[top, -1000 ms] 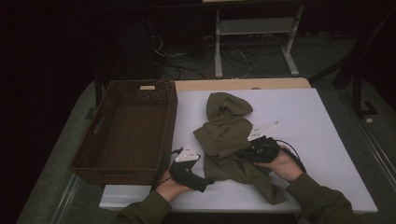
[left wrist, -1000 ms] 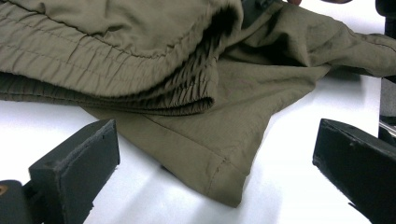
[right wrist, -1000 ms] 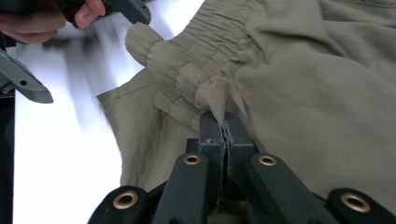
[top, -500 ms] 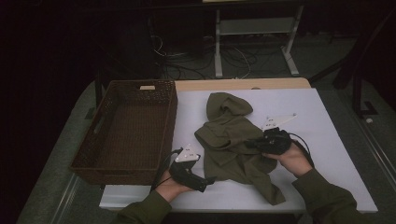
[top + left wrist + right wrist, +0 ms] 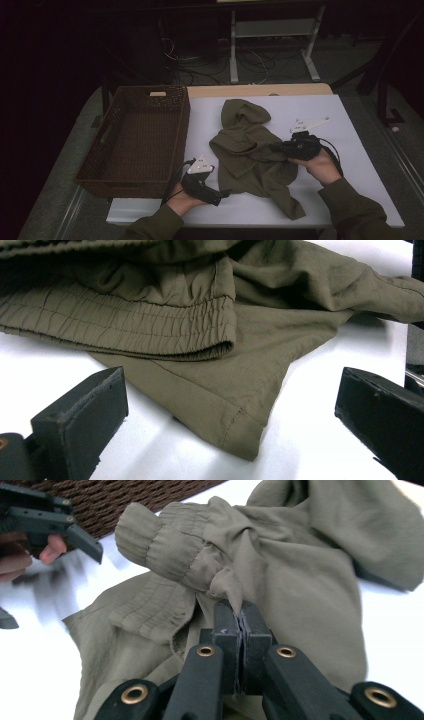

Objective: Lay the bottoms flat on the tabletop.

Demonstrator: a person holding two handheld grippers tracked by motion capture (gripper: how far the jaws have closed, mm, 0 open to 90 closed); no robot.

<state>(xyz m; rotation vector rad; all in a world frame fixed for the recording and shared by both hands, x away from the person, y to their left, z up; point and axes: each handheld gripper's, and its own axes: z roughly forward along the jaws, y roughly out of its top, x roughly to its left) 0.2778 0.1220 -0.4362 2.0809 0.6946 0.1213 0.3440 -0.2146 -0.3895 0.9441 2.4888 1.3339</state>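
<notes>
Between closed right jaws — olive garment (image 5: 280,565) fold, pinched

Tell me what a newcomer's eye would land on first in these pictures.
First the olive jacket, crumpled mid-table on the white table. The right gripper is shut on a fold of it beside an elastic cuff, while the left gripper sits open at the near edge with a corner of cloth lying between its jaws. At the table's left stands an empty wicker basket.
</notes>
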